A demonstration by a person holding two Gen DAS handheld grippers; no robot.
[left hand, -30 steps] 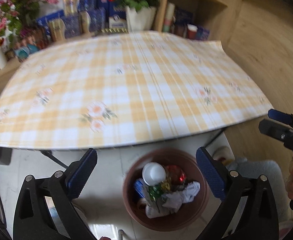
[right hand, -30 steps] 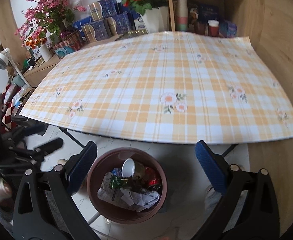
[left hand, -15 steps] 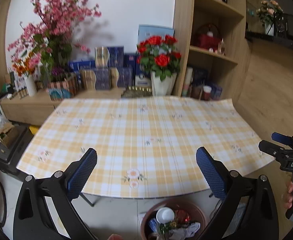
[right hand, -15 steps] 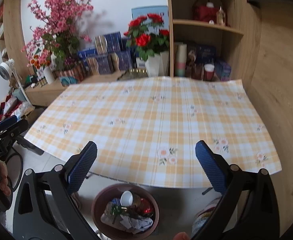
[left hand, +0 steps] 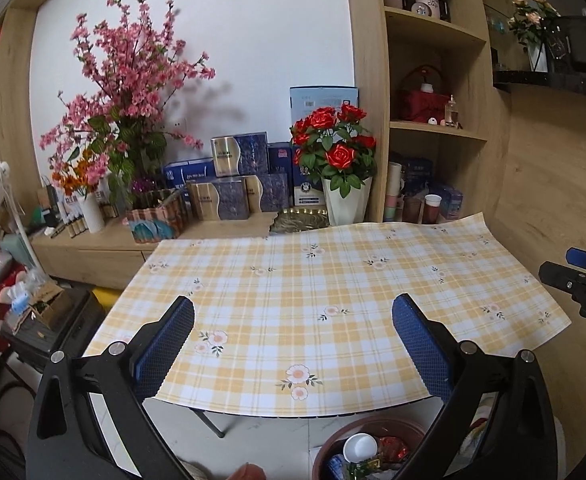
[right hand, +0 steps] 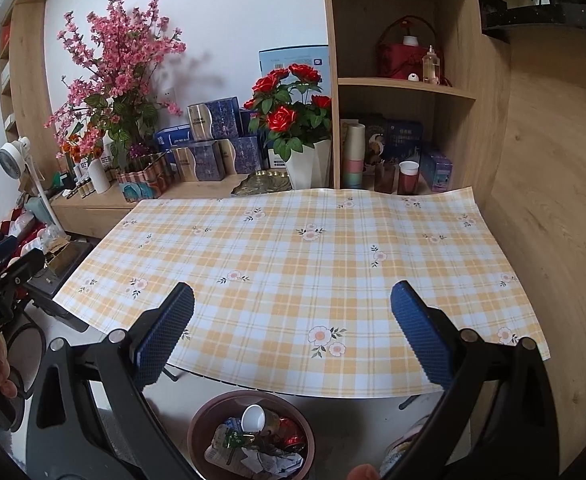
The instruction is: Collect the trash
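A brown round bin (right hand: 229, 398) stands on the floor under the near edge of the table, holding a white paper cup (right hand: 253, 418), a red can (right hand: 289, 438) and crumpled paper (right hand: 269, 460). In the left wrist view only the bin's top (left hand: 373, 424) shows at the bottom, with the cup (left hand: 359, 447). The yellow plaid tablecloth (left hand: 313, 280) (right hand: 313, 248) has nothing on it. My left gripper (left hand: 293, 320) is open and empty above the table's near edge. My right gripper (right hand: 292, 304) is open and empty too. Each is glimpsed in the other's view, the right gripper (left hand: 581, 280) and the left gripper (right hand: 5, 276).
Behind the table, a low wooden sideboard carries a white vase of red roses (left hand: 341, 184), pink blossoms (left hand: 129, 80) and blue boxes (left hand: 237, 184). A shelf unit (right hand: 405, 88) with cups stands at the back right. A fan (right hand: 13, 156) and clutter sit at the left.
Both cameras have tilted up and drawn back from the bin, which has slid to the bottom of each view. The far wall and shelves have come into sight. Both grippers stay open.
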